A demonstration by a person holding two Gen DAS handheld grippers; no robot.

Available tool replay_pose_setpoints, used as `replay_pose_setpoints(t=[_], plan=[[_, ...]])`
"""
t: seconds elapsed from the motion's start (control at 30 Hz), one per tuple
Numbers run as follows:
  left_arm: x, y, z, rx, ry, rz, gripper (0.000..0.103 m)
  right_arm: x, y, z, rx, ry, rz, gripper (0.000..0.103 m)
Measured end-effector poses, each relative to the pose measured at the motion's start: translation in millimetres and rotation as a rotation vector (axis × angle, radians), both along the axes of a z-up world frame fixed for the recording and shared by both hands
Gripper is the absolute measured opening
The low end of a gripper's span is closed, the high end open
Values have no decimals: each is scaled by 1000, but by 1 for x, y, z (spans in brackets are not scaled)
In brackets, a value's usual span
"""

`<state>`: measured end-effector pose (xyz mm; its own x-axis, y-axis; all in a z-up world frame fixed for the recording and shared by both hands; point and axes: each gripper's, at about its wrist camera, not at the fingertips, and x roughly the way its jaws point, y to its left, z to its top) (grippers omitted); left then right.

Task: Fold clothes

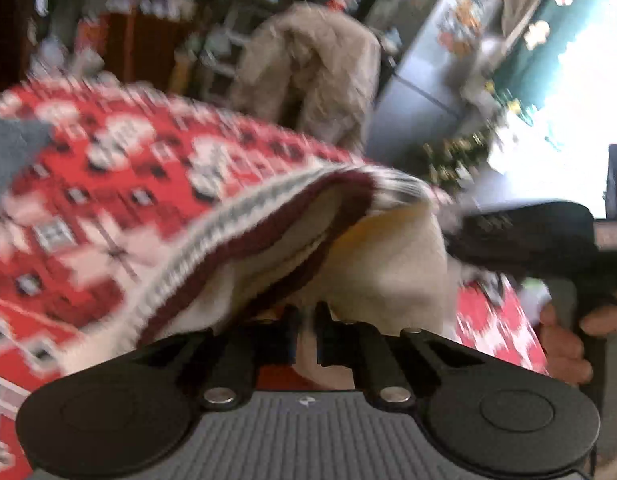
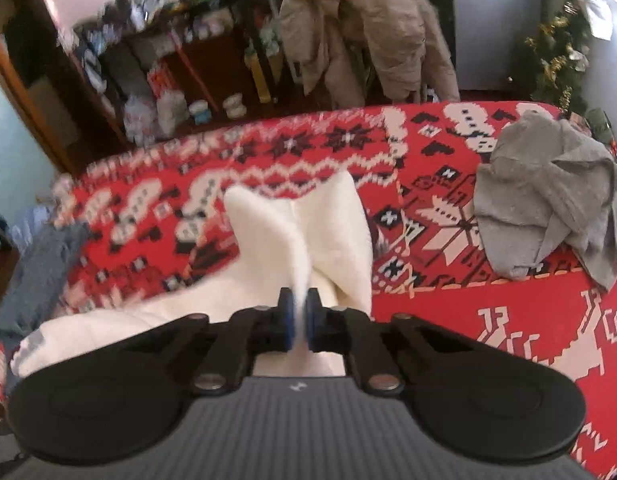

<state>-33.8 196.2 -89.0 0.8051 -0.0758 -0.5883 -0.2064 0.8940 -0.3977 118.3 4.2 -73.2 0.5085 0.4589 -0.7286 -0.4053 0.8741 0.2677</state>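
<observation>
Softly knitted cream sweater (image 2: 308, 232), maroon-striped ribbing

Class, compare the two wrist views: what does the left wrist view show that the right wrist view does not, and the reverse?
Only the left wrist view: the sweater's maroon and grey striped band, and a hand holding the right gripper.

Only the right wrist view: a crumpled grey garment on the cloth, apart from the sweater.

Both: the white sweater pinched between closed jaws, the red patterned cloth, the beige jacket.

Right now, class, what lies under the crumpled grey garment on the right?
The grey garment rests on the red patterned cover, which shows all round it. Whatever lies directly beneath its folds is hidden.
</observation>
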Motion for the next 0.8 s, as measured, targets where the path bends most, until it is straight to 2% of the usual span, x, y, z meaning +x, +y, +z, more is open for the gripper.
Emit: replay_pose_setpoints(t=[0.23,0.4,0.53,0.67,0.8], plan=[[-11,17,68,65,-160,98,6,-24,-38,57,181,-33,-63,5],[-22,15,95,99,-222,131,6,-64,-62,97,219,-108,-55,5],[-26,12,83,114,-177,144,6,-90,-78,96,209,-101,-60,5],[-26,12,40,92,-41,130,7,-101,-85,60,162,5,-64,6],[-35,16,8,50,52,114,8,-106,-91,27,137,67,-85,15]])
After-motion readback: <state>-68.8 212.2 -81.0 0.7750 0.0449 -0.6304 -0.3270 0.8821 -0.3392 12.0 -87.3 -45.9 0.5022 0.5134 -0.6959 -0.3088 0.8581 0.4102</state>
